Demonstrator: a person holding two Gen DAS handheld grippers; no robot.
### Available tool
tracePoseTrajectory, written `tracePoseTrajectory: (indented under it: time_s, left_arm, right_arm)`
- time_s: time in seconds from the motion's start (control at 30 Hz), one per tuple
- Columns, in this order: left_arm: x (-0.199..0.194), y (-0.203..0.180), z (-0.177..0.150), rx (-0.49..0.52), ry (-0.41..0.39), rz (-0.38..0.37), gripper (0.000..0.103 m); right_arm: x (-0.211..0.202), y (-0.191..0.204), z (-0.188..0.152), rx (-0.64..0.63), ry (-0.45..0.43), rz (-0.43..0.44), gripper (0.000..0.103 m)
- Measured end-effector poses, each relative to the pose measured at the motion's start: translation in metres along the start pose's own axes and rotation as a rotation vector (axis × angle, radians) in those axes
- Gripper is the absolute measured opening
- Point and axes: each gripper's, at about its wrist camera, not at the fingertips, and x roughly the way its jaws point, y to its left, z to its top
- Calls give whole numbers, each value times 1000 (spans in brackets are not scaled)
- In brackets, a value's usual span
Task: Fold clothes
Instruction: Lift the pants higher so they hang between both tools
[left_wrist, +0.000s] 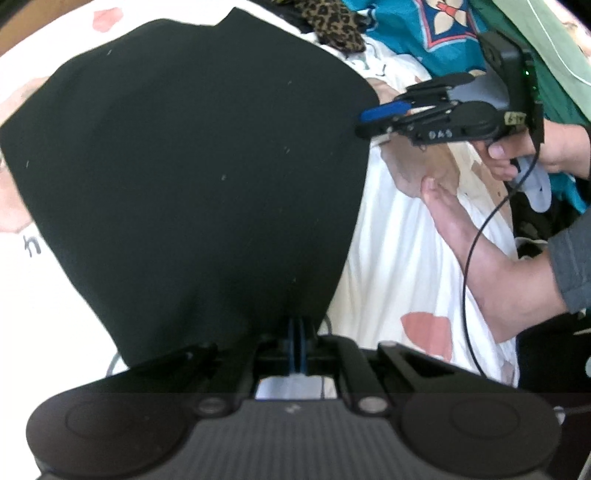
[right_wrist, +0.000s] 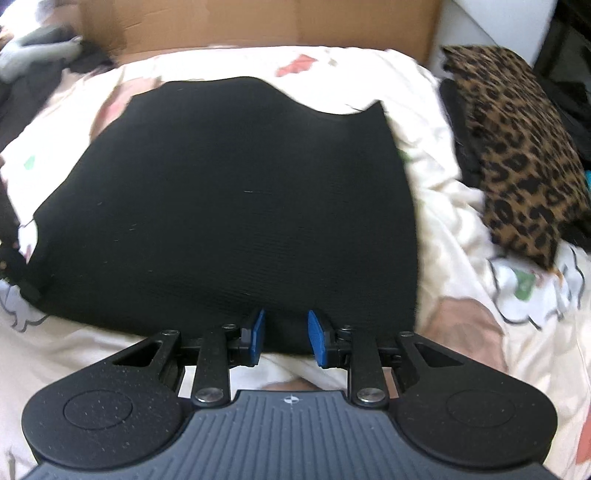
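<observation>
A black garment (left_wrist: 192, 155) lies spread flat on a white patterned bedsheet (left_wrist: 399, 258). My left gripper (left_wrist: 296, 332) is shut on the near edge of the black garment, its blue pads pressed together. My right gripper (right_wrist: 286, 338) is open, its blue pads (right_wrist: 257, 334) apart over the near edge of the black garment (right_wrist: 229, 206). The right gripper also shows in the left wrist view (left_wrist: 373, 122) at the garment's right edge, held by a hand.
A leopard-print cloth (right_wrist: 517, 155) lies at the right of the bed, also in the left wrist view (left_wrist: 332, 22). Blue and green clothes (left_wrist: 443, 33) are piled at the far right. A cardboard box (right_wrist: 258, 22) stands behind the bed (right_wrist: 461, 280). A bare foot (left_wrist: 461, 236) rests on the sheet.
</observation>
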Motion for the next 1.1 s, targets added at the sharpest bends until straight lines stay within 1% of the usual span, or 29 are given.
tracePoseTrajectory:
  time_s: [0.13,0.23,0.27,0.3,0.37,0.43,0.47,0.5,0.6,0.7,0.73,0.77,0.83,0.9,0.97,1.1]
  left_arm:
    - [-3,-4,-3,18,23,-6,4]
    - [-9,0,-7,-13,28,-30,4]
    - [-10,1,-7,-27,28,-35,6]
    - [-11,3,-8,-41,28,-41,6]
    - [-13,6,-10,-72,17,-56,13]
    - [-13,12,-11,-127,17,-92,20]
    - [-9,14,-10,-154,20,-104,20]
    - [-9,16,-10,-164,22,-103,20]
    - [-8,17,-10,-167,24,-96,23]
    - [-7,20,-12,-198,25,-112,35]
    - [-5,19,-12,-200,26,-105,41]
    - [-3,19,-12,-202,28,-98,44]
    - [0,19,-12,-206,28,-85,44]
    - [4,22,-12,-237,25,-92,44]
    - [7,28,-13,-290,13,-126,43]
    - [14,40,-17,-410,-22,-207,42]
  right_arm:
    - [-4,-22,-7,92,10,-31,32]
    - [-10,-37,-12,184,6,-28,33]
    - [-12,-44,-14,229,2,-14,33]
    - [-14,-50,-16,281,-4,9,33]
    - [-16,-63,-21,410,-16,73,34]
    - [-10,-77,-27,571,-11,165,34]
    - [-7,-83,-30,653,-8,213,34]
    - [-4,-87,-32,698,-11,234,34]
    - [5,-93,-36,771,-18,266,35]
    - [13,-98,-42,824,-10,300,36]
    - [13,-99,-44,838,-13,309,39]
    - [13,-101,-48,856,-18,317,42]
    - [13,-104,-54,895,-28,335,43]
    - [14,-107,-57,910,-31,346,43]
    - [18,-109,-57,924,-37,351,43]
    - [28,-115,-58,993,-66,382,43]
